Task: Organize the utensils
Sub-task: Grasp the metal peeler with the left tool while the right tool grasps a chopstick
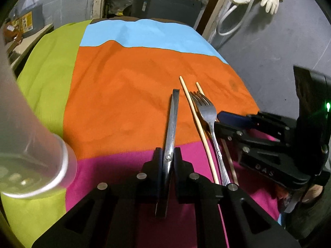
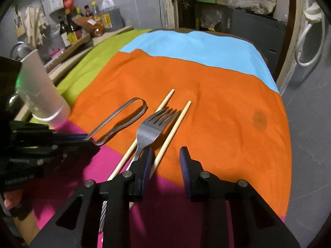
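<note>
My left gripper [image 1: 167,155] is shut on a pair of metal tongs [image 1: 172,122], held just above the cloth; in the right wrist view the tongs [image 2: 124,119] show as a bent loop. A metal fork [image 1: 209,122] lies between two wooden chopsticks [image 1: 196,122] on the orange and pink cloth. My right gripper [image 2: 165,159] is open over the fork [image 2: 153,128] and the right chopstick [image 2: 173,134], with its left finger beside the fork's neck. A frosted glass cup [image 1: 31,144] lies at the left, also seen in the right wrist view [image 2: 43,95].
The table is covered by a cloth [image 1: 128,86] in green, blue, orange and pink. A counter with bottles [image 2: 70,31] stands at the left. The table's right edge drops to a grey floor [image 1: 269,47].
</note>
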`<state>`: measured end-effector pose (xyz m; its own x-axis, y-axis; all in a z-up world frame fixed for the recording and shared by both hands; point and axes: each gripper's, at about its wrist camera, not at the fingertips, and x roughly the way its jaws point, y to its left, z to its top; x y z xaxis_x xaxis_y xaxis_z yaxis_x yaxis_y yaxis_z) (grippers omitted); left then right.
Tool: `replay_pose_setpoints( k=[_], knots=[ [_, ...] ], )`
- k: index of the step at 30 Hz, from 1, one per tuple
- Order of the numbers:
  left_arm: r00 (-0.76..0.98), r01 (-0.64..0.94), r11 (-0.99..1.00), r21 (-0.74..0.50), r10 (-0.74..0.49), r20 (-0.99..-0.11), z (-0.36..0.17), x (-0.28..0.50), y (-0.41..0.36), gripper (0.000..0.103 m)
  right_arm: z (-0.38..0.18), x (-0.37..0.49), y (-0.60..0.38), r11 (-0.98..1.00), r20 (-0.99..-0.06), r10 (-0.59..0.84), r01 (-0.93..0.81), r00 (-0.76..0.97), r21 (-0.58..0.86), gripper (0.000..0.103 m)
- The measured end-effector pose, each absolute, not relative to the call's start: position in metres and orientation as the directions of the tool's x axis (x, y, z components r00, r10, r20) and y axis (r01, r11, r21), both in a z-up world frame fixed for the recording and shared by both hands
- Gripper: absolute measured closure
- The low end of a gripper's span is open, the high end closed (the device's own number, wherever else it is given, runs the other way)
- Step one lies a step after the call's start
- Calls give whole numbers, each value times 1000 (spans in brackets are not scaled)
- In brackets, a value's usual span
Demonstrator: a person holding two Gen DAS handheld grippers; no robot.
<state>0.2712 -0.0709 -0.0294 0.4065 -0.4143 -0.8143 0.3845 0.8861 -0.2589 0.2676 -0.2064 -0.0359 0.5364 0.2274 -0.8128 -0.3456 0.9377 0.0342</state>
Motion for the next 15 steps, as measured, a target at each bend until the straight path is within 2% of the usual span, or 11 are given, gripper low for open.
replay_pose_setpoints(
  k=[6,11,15],
  knots=[
    [360,381,880,-285,-425,-831,-30,289,-73,95,-34,288,-213,951,-841,224,-299,492,79,78],
    [364,391,889,-236,-386,-848,-26,303,-84,95,-32,293,-217,953,-851,236,-283,470,108,90],
    [345,376,895,-239,-375,-861,-26,316,-90,95,-32,308,-229,947,-859,308,-222,409,234,95]
  ],
)
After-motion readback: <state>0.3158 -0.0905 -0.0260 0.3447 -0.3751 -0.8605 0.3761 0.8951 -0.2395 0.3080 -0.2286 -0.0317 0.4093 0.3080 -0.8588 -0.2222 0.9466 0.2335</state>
